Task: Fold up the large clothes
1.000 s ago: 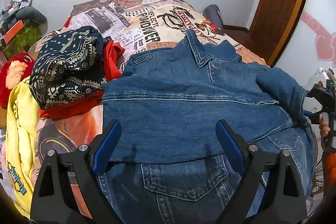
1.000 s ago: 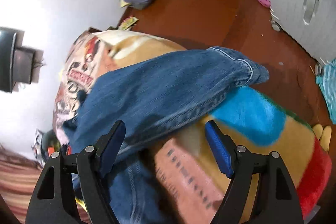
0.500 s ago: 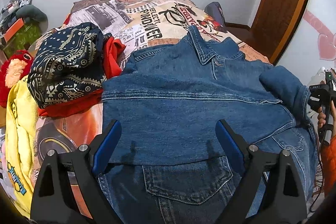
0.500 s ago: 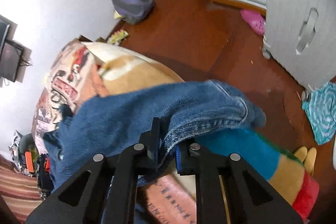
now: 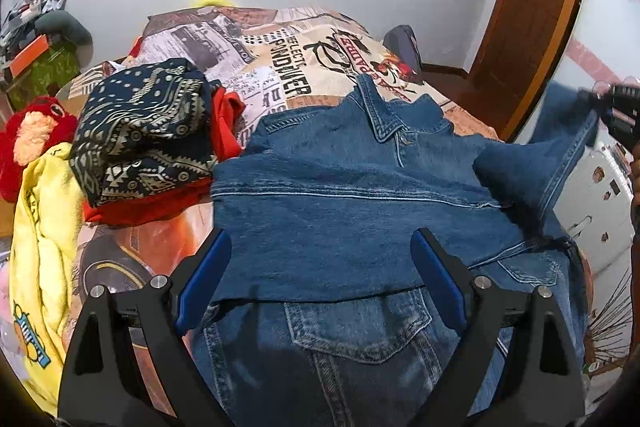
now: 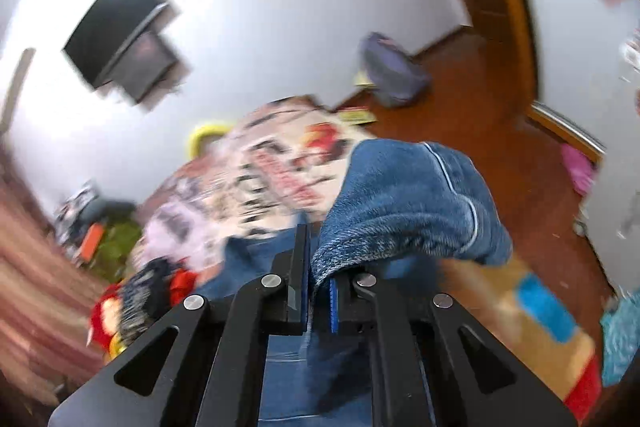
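Through the left wrist camera I saw the denim jacket (image 5: 360,203) spread across the near half of the bed (image 5: 280,67), collar pointing away from me toward the wall and a chest pocket close under the lens. My left gripper (image 5: 320,283) hung just above the jacket's lower part with its fingers (image 5: 202,283) spread wide and nothing between them. The jacket's right sleeve (image 5: 560,131) was lifted off the bed at the right edge of the view, its cuff end held by my right gripper (image 5: 620,107), which showed there only as a dark, blurred shape. Left of the jacket lay a folded navy patterned cloth (image 5: 144,131) on top of a red garment (image 5: 160,203), both touching the jacket's left edge; a yellow garment (image 5: 44,227) draped beside them and a red plush toy (image 5: 32,135) sat at the far left. A wooden door (image 5: 532,11) stood beyond the bed.

The right wrist view was smeared with motion. There my right gripper (image 6: 318,291) had its fingers (image 6: 299,267) drawn nearly together, pinching the sleeve (image 6: 408,207), whose cuff bunched up and folded over above the right finger. Behind it I made out the bed (image 6: 280,163), a dark wall-mounted screen (image 6: 120,35) and the reddish floor (image 6: 480,115)
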`<state>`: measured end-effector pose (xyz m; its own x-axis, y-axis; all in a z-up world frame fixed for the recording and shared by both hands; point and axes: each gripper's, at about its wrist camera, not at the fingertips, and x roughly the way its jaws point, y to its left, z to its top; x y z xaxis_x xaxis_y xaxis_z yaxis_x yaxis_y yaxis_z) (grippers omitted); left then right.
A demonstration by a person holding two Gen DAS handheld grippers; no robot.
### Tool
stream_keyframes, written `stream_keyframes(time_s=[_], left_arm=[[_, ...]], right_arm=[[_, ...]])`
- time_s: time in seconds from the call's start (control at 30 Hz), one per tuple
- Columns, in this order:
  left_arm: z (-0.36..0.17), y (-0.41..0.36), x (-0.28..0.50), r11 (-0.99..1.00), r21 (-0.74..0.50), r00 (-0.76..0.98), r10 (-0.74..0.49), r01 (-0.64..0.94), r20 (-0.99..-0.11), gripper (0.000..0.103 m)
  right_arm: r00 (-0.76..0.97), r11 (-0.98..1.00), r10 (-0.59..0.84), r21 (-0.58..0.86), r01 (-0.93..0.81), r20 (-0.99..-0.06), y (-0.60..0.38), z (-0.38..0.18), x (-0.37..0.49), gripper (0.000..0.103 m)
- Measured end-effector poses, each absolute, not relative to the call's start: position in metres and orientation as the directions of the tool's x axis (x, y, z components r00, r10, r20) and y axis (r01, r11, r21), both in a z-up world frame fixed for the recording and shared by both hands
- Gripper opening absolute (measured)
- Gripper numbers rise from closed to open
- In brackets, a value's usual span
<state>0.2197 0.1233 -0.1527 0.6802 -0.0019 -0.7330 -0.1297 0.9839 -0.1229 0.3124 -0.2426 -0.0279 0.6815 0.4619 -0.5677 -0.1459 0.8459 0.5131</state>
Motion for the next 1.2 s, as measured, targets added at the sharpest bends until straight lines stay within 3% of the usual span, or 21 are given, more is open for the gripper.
stream_keyframes(time_s=[0.13,0.33,0.47,0.67,0.77,0.9,1.07,1.2], left_arm=[[-0.148,0.136,0.208,0.979,-0.134,0.692,0.008,-0.151,-0.722,0.091],[-0.145,0.16,0.191,0.97,-0.152,0.698,0.024,-0.188,-0.715,0.091],[-0.148,0.174,0.184,0.963,-0.165,0.696,0.032,-0.215,-0.717,0.091],[-0.158,0.183,0.182,0.955,-0.18,0.678,0.03,-0.237,-0.735,0.091],[-0.16,0.181,0.183,0.957,-0.177,0.674,0.026,-0.23,-0.739,0.091],[-0.156,0.171,0.189,0.964,-0.166,0.675,0.019,-0.209,-0.737,0.091],[-0.147,0.145,0.206,0.978,-0.138,0.681,0.004,-0.154,-0.733,0.091],[-0.138,0.116,0.224,0.992,-0.099,0.687,-0.016,-0.081,-0.726,0.091]], right_arm=[[0.605,0.809,0.565,0.519,-0.274,-0.562,-0.183,-0.024,0.308,0.006],[0.419,0.786,0.615,0.476,-0.395,-0.668,-0.087,-0.066,0.301,0.006],[0.274,0.793,0.567,0.424,-0.439,-0.777,-0.042,-0.116,0.29,0.007],[0.131,0.804,0.482,0.378,-0.458,-0.867,-0.022,-0.16,0.27,0.01],[0.103,0.794,0.462,0.359,-0.491,-0.881,-0.027,-0.157,0.262,0.021],[0.107,0.766,0.487,0.364,-0.53,-0.867,-0.046,-0.137,0.253,0.037],[0.22,0.784,0.508,0.341,-0.519,-0.833,-0.085,-0.107,0.25,0.045],[0.372,0.848,0.453,0.263,-0.46,-0.81,-0.13,-0.087,0.254,0.045]])
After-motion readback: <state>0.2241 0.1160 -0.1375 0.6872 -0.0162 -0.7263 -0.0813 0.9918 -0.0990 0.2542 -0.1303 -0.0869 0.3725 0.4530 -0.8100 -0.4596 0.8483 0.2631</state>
